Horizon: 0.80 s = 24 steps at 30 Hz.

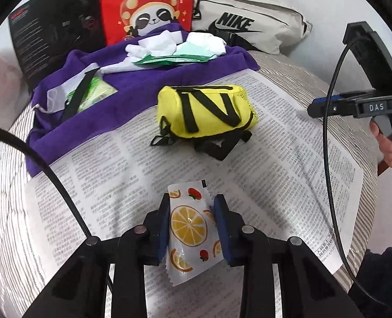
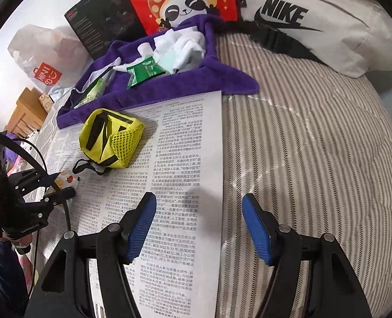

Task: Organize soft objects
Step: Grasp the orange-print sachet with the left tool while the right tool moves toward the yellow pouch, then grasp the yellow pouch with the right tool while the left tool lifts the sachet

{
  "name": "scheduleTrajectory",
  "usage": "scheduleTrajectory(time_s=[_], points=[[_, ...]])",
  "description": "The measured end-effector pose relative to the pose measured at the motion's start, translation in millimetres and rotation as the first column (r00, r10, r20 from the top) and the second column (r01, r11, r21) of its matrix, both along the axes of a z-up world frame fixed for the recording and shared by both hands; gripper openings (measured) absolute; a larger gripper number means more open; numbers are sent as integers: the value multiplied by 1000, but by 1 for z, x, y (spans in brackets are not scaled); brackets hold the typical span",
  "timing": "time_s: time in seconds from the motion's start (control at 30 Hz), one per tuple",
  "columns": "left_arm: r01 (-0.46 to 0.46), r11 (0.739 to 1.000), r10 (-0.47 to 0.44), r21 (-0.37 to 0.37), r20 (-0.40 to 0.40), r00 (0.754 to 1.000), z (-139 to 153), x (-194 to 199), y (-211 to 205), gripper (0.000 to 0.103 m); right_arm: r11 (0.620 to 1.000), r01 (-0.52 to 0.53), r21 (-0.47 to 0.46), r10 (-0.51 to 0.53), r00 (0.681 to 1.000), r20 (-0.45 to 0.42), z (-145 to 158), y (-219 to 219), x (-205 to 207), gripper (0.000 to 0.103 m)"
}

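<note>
A white packet printed with orange slices and strawberries (image 1: pixel 188 228) lies on the newspaper (image 1: pixel 275 145). My left gripper (image 1: pixel 193 201) is shut on it, one blue pad pressed against each long side. A yellow pouch with black straps (image 1: pixel 206 111) rests further back on the paper. Behind it a purple towel (image 1: pixel 132 90) carries white cloths (image 1: pixel 164 43) and a green packet (image 1: pixel 169 58). My right gripper (image 2: pixel 199 204) hangs open and holds nothing, above the newspaper's right edge (image 2: pixel 217 159) and the striped bedding (image 2: pixel 315 172). From there the yellow pouch (image 2: pixel 111 137) is to the far left.
A white Nike bag (image 2: pixel 315 21) lies at the back right. A red panda-print bag (image 1: pixel 148 5) and a black box (image 1: pixel 55 34) stand behind the towel. A plastic shopping bag (image 2: pixel 42 53) sits at the far left. A hand (image 1: pixel 389 143) grips the right tool's handle.
</note>
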<state>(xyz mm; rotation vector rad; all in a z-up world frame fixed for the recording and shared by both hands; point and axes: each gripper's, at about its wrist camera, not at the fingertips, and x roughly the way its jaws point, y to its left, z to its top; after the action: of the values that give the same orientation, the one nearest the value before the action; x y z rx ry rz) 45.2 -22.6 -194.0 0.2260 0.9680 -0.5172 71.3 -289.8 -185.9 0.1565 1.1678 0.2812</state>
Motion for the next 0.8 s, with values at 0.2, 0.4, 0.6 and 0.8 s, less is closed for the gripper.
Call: scheduleTrajectory(time_s=[0.2,0.4,0.6,0.8], points=[[-52,999,52,-10,-2,999,2,0,6,12,1000,-4,14,4,1000,-3,0,5,3,67],[-101,994,100,-46,-25,995,6,5,17,8,999,-47,23,47,999,21,9,20,5,67],[-169,985,168,-37,-18,986,11,7,34,8,994,-103,37,102,994,29,12,47,15,67],[-244,970,244,-18,-9,970,4,9,51,10,991,-115,63,113,993,34,12,74,35,67]])
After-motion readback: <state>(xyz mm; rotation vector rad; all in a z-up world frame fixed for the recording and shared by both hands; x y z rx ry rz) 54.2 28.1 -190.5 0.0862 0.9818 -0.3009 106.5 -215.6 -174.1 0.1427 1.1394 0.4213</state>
